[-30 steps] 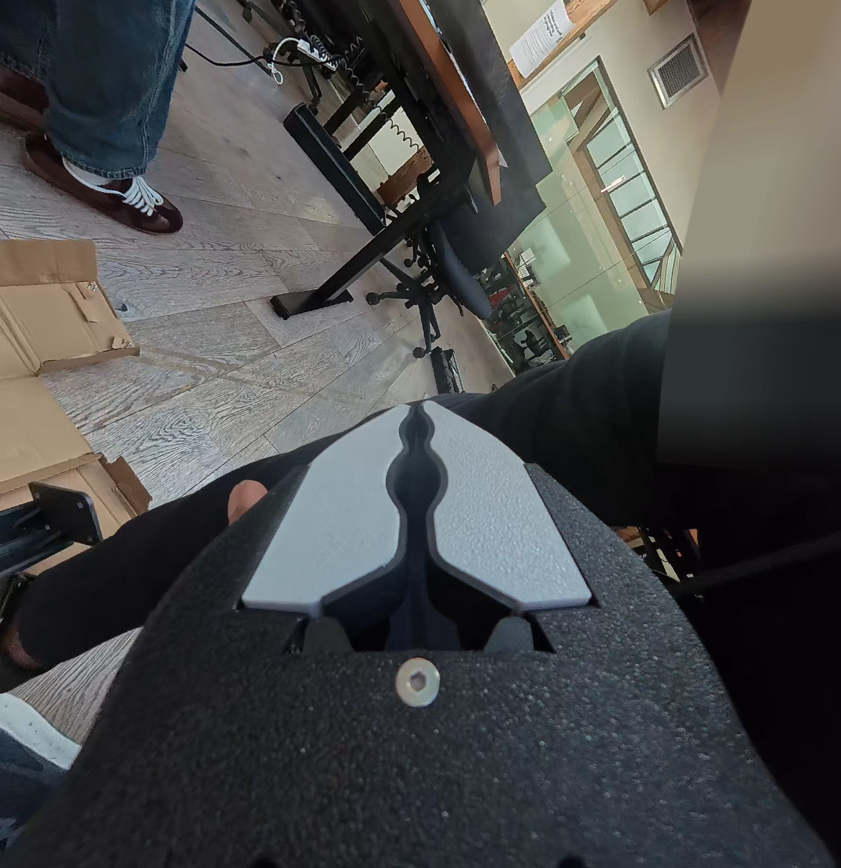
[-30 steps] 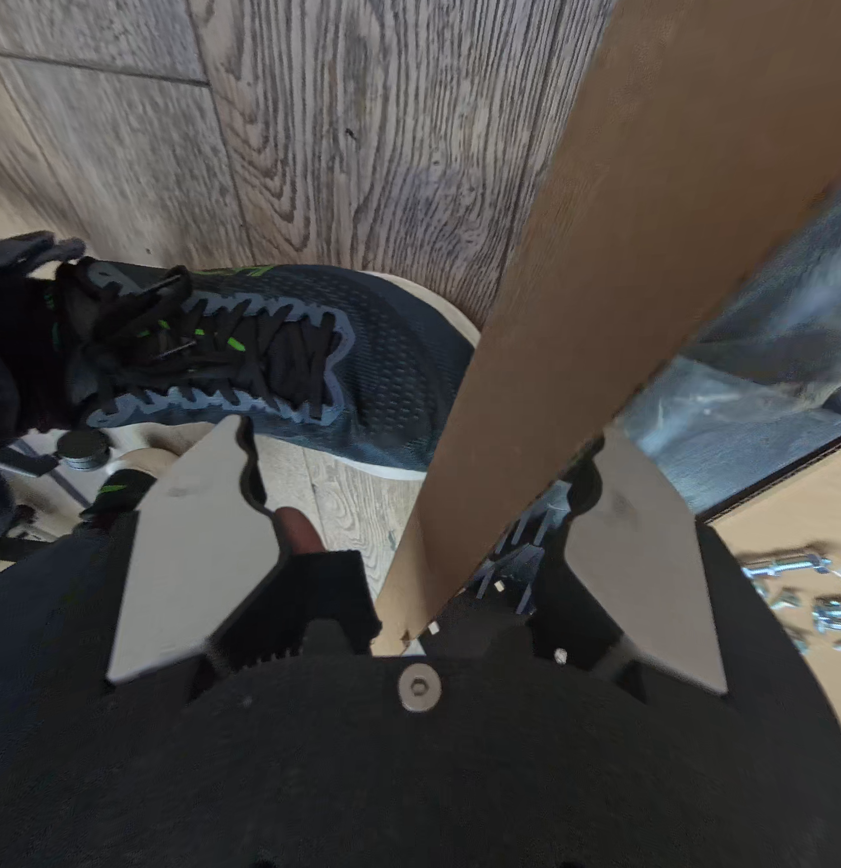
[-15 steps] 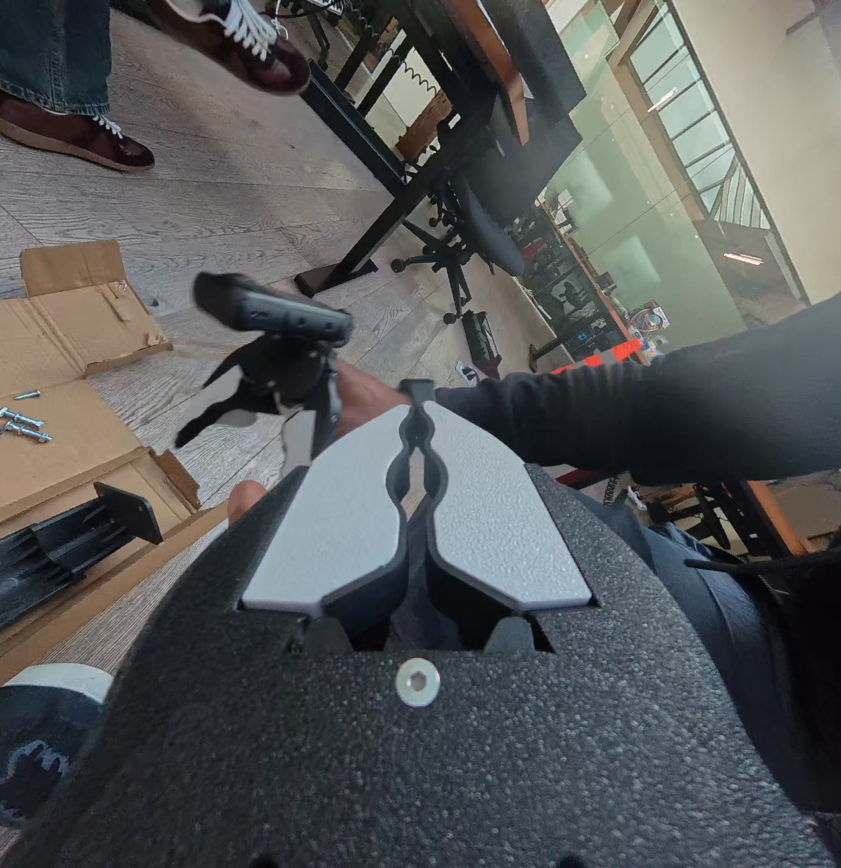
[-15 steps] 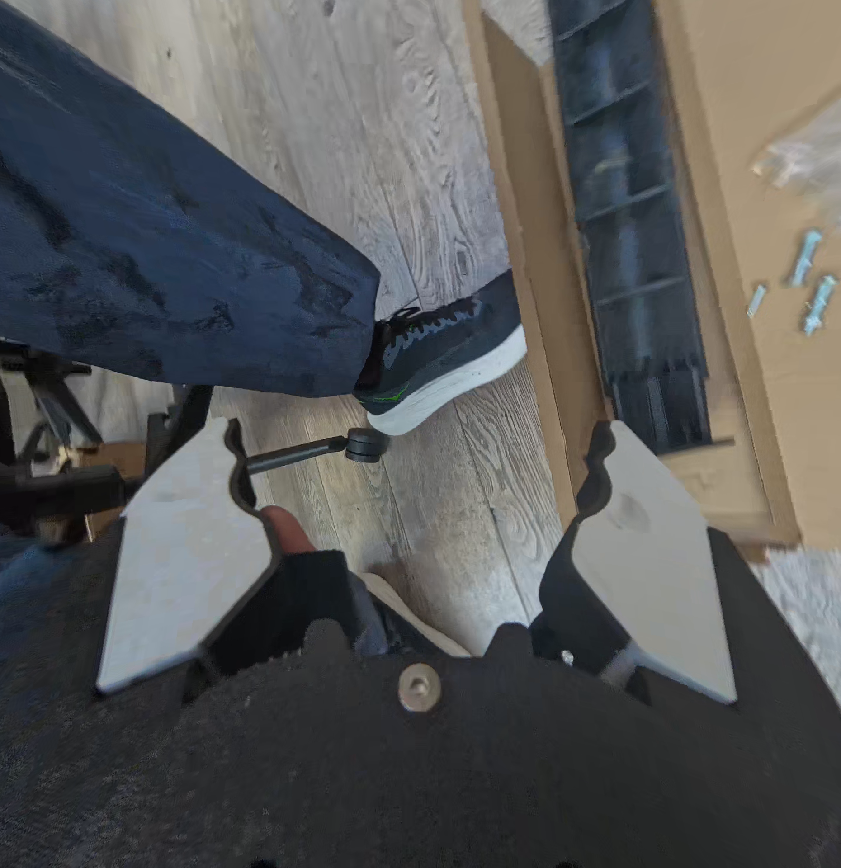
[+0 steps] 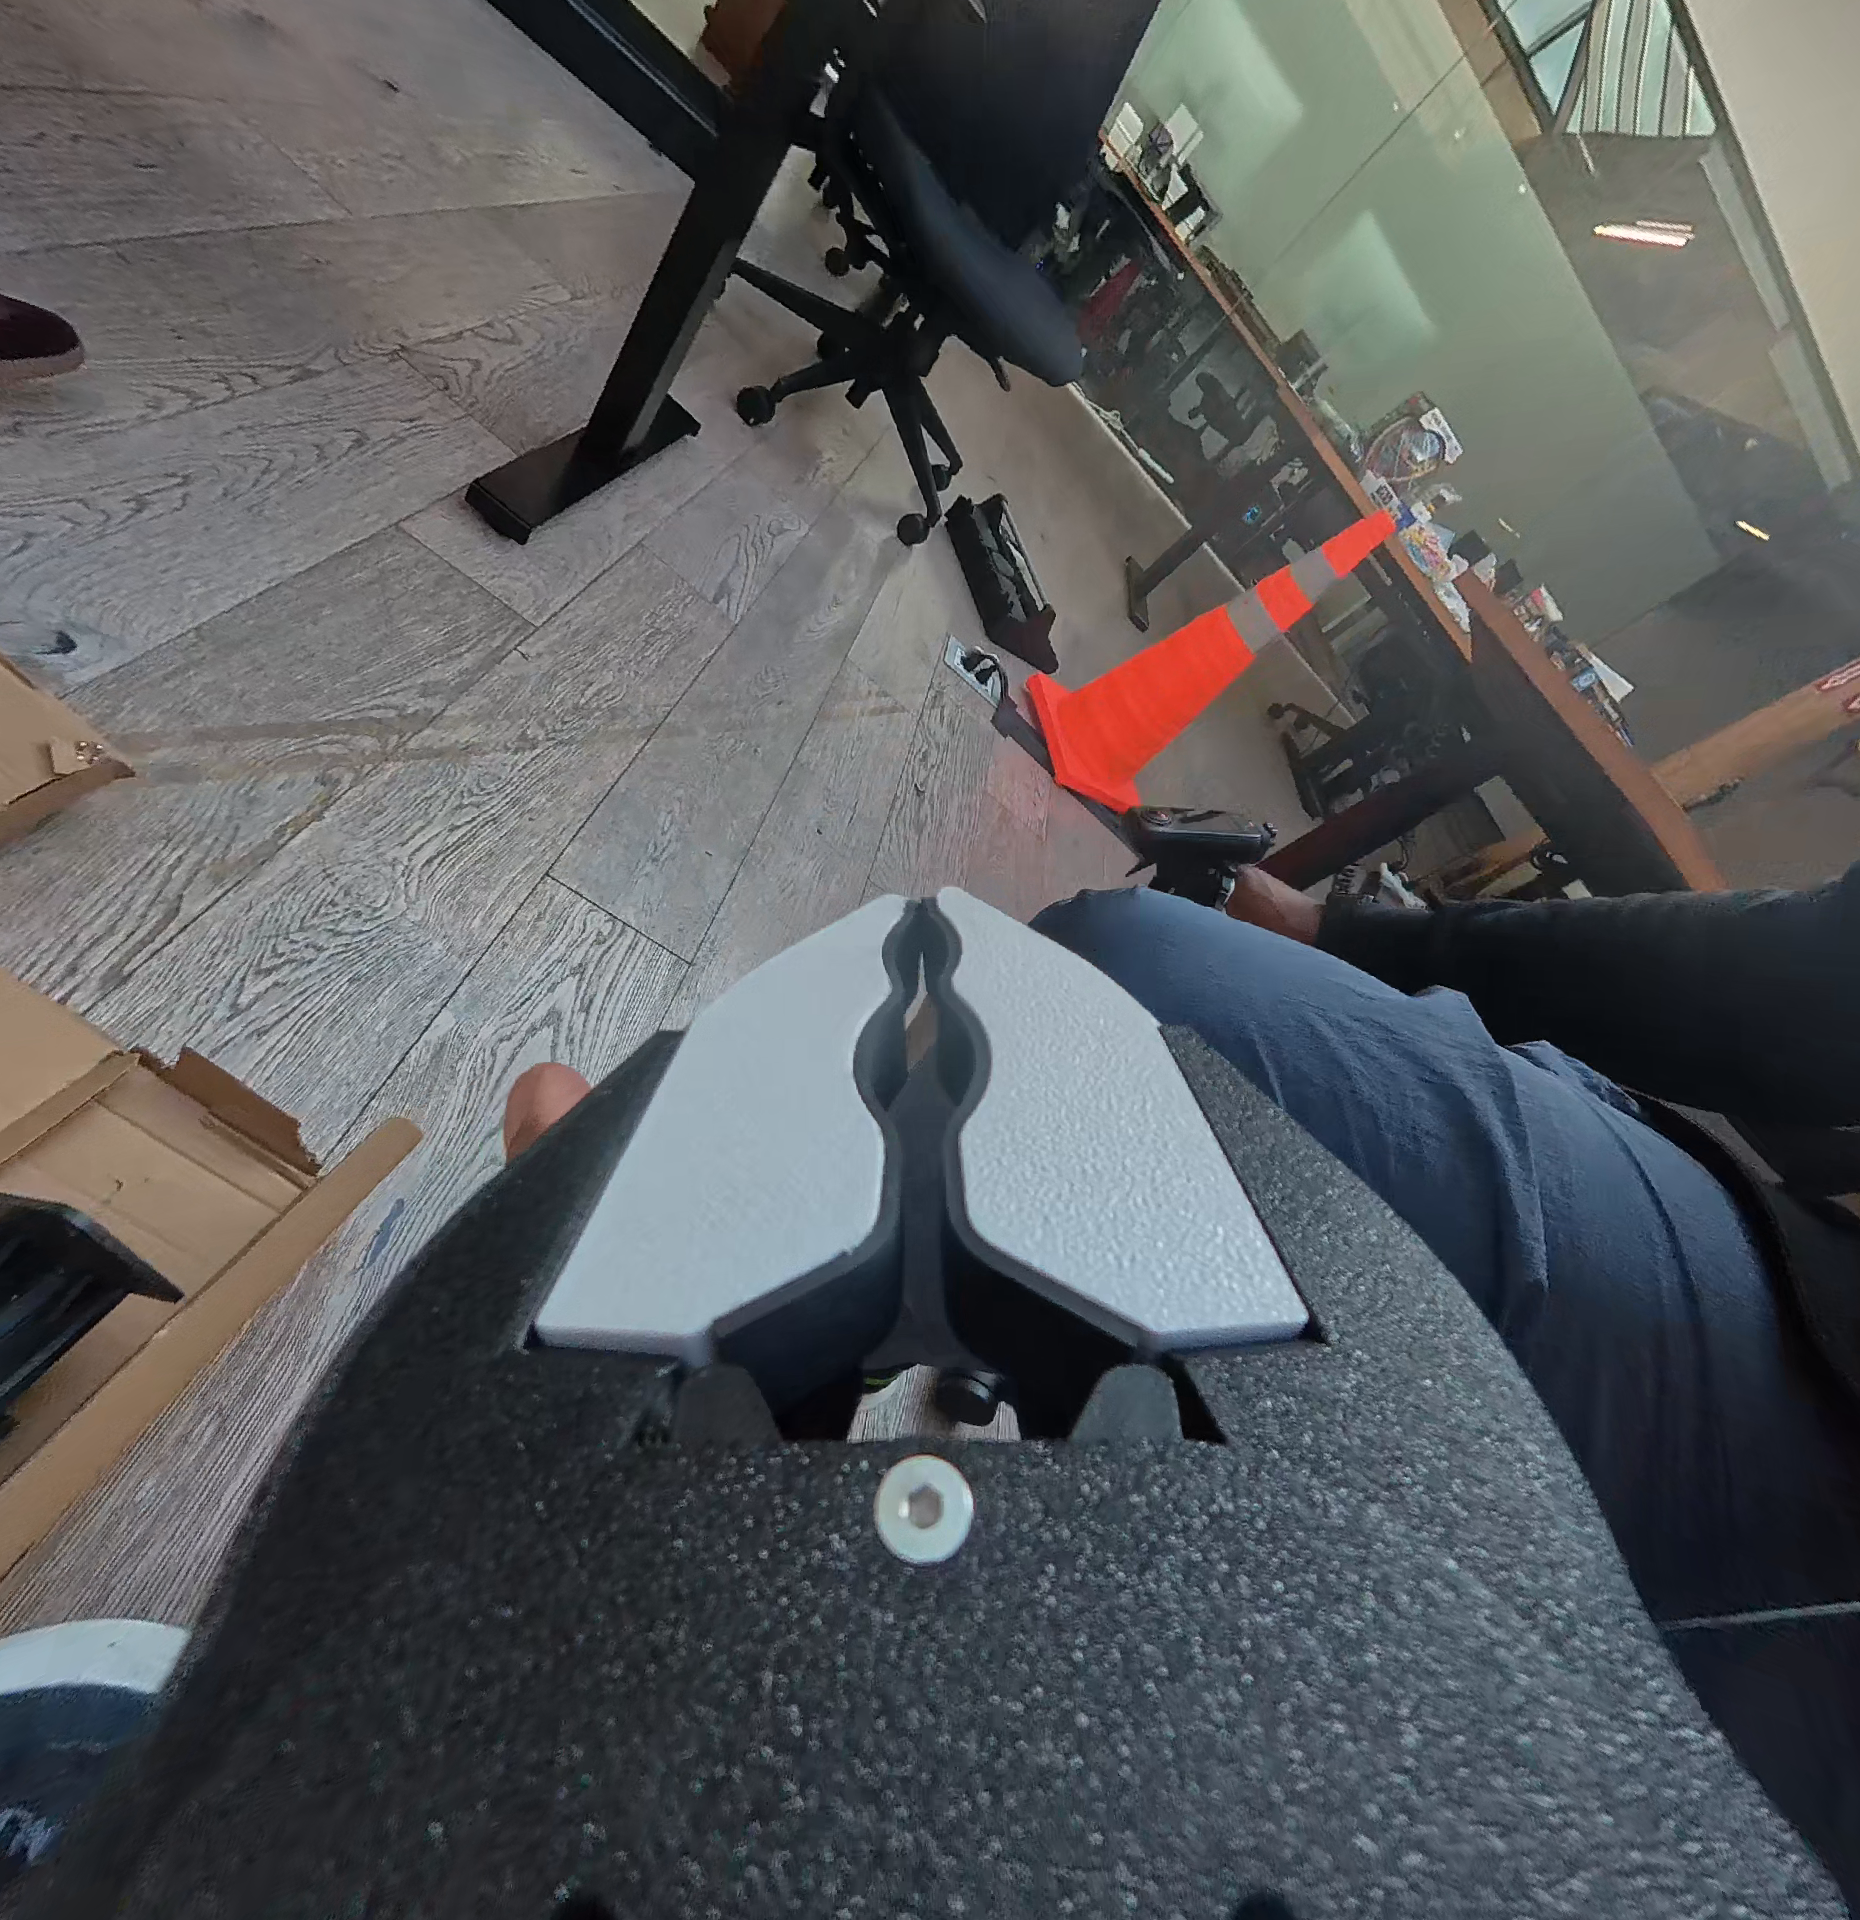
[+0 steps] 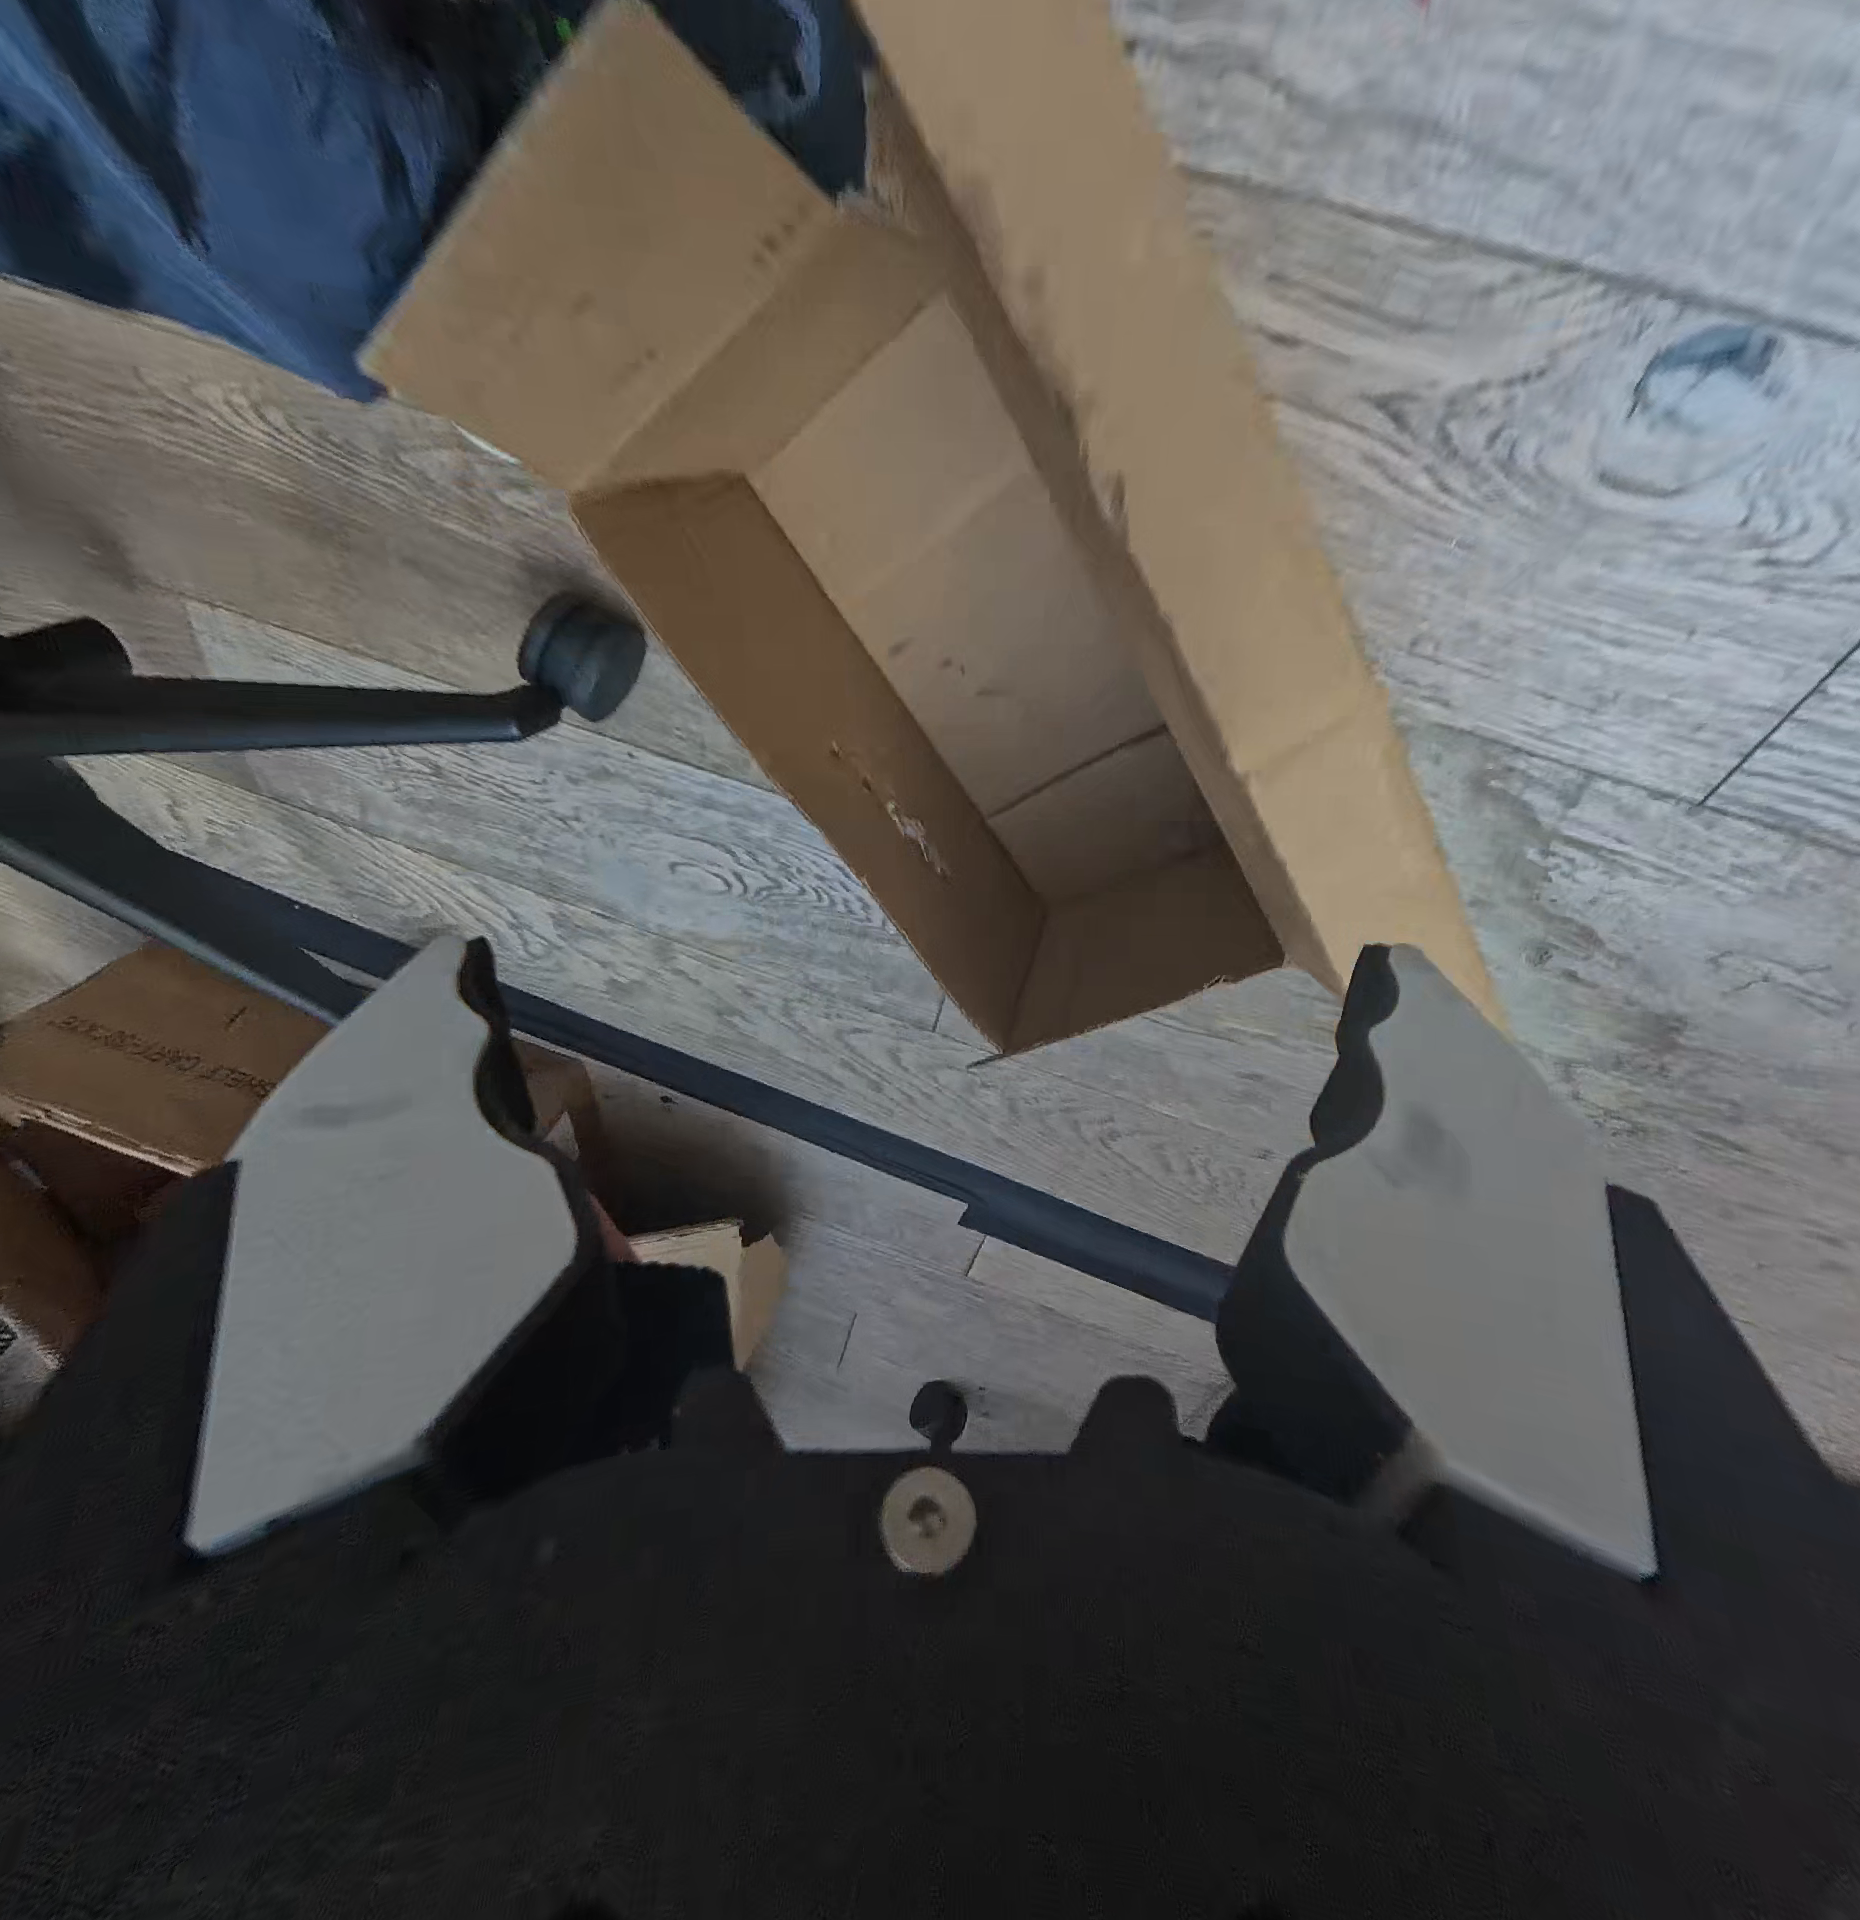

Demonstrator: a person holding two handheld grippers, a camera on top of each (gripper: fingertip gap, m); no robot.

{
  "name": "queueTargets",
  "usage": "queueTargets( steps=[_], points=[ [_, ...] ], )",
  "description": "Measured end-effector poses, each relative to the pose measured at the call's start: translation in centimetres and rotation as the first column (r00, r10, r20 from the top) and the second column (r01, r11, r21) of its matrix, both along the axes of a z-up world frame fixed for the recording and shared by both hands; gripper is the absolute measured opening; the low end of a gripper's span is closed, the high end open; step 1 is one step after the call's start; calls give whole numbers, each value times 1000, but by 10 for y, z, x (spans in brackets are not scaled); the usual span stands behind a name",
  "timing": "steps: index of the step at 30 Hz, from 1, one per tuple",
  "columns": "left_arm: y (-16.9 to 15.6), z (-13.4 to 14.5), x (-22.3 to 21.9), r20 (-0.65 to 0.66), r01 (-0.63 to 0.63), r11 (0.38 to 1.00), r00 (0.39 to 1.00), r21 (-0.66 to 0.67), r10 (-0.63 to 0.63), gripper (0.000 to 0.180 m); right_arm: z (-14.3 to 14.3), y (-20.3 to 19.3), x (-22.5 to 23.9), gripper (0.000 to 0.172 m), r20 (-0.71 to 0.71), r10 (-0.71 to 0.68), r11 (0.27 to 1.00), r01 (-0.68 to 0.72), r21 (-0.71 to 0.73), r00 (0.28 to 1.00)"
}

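Two handheld grippers: left gripper [image 5: 922, 912] and right gripper [image 6: 921, 961]. One orange traffic cone [image 5: 1196, 665]. One black office chair [image 5: 947, 260]. One long open cardboard box [image 6: 718, 343]. One maroon shoe [image 5: 12, 338] at the frame edge.

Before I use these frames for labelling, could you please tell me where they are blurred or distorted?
Left wrist view: sharp, with wide-angle bending of the floor planks and orange cone. Right wrist view: motion smear on the open cardboard box and blue cloth.

The left tongs [image 5: 923, 914], closed on nothing, hang over the wooden floor [image 5: 490, 727] beside a knee [image 5: 1269, 997], an orange cone [image 5: 1165, 686] beyond.
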State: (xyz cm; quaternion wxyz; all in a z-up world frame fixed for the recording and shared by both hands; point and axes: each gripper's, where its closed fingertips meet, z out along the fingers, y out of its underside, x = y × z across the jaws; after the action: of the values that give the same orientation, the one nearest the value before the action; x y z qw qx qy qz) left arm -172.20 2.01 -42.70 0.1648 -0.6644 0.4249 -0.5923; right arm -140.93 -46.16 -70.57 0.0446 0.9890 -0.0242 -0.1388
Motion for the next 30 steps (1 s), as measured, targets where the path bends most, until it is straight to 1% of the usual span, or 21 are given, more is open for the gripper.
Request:
queueTargets(
  steps=[2,4,7,10,12,14,16,18,20,21,22,23,24,25,26,28,30],
  points=[
    [-17,2,18,-2,34,999,999,17,-34,0,-21,-27,0,146,21,9,1000,-9,-15,1000],
    [-34,1,35,-13,64,998,998,24,-64,0,-44,-36,7,146,69,45,999,-44,-20,997],
    [-62,-4,56,-47,122,992,992,41,-120,0,-71,-25,32,146,175,115,993,-113,-21,978],
    [-86,-13,72,-98,173,983,981,54,-167,0,-92,-16,59,146,222,187,981,-171,-89,957],
    [-99,-16,82,-122,198,979,974,43,-192,0,-100,-12,75,146,239,228,970,-199,-139,944],
    [-110,-15,93,-137,228,973,966,44,-220,0,-99,-5,90,145,264,251,964,-215,-158,931],
    [-117,-11,105,-137,258,964,959,68,-247,0,-95,4,96,145,269,252,966,-222,-136,930],
    [-121,-8,117,-119,281,956,955,82,-270,0,-97,3,94,145,229,257,962,-226,-156,939],
    [-121,-12,125,-89,273,960,960,62,-267,0,-107,-11,84,144,143,282,939,-242,-244,949],
    [-121,-15,127,-76,263,964,962,31,-260,0,-111,-20,78,140,85,286,920,-249,-304,954],
    [-121,-19,128,-69,255,967,965,-8,-255,0,-113,-28,68,117,3,267,903,-249,-350,964],
    [-120,-23,127,-71,250,967,965,-42,-253,0,-112,-33,57,87,-81,238,888,-251,-386,968],
    [-119,-24,127,-72,250,966,964,-61,-254,0,-110,-38,56,82,-112,259,863,-282,-420,959],
    [-117,-22,128,-66,252,966,965,-62,-256,0,-108,-39,61,66,-115,312,835,-329,-440,943],
    [-114,-19,129,-59,251,966,965,-56,-254,0,-105,-38,63,61,-125,347,818,-365,-445,930],
    [-107,-12,132,-46,250,966,966,-60,-253,0,-98,-32,72,59,-139,354,799,-376,-469,925],
    [-100,-3,134,-24,243,968,969,-63,-245,0,-88,-14,89,59,-111,367,803,-375,-463,923]
  ],
)
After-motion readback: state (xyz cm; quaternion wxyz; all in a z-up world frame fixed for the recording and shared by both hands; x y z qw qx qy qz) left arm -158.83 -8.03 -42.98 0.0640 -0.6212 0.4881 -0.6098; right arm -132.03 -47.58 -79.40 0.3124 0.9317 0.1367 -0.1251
